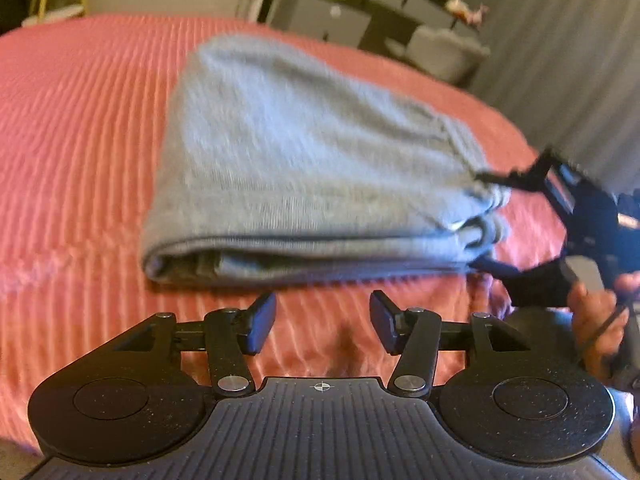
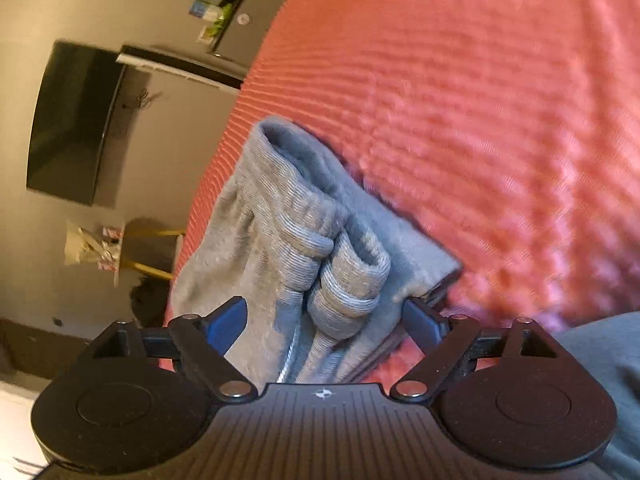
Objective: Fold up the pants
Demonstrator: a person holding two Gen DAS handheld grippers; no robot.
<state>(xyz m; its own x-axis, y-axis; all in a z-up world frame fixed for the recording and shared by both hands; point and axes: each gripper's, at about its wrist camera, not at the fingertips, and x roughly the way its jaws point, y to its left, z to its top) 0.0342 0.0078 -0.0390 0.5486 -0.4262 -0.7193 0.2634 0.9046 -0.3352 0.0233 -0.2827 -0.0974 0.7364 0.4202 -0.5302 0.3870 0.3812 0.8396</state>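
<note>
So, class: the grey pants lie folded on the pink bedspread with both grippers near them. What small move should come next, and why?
Probably draw the right gripper back off the pants: its jaws stand wide around the ribbed cuffs without pressing them, the bundle already lies folded, and the left gripper is open and clear.

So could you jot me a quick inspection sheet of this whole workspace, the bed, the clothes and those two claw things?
Surface: ribbed pink bedspread, lightly wrinkled at the near edge.
Job's things: grey knit pants, folded into a flat stack, ribbed cuffs bunched at one end.
Clutter: nothing seen on the bed.
Grippers: left gripper open, nothing between its fingers, just short of the stack's folded edge. Right gripper open wide, straddling the cuffs, pads not pressing.
Cables: thin dark cord by the person's hand.
Surroundings: grey dresser with small items, grey curtain, dark wall screen.
</note>
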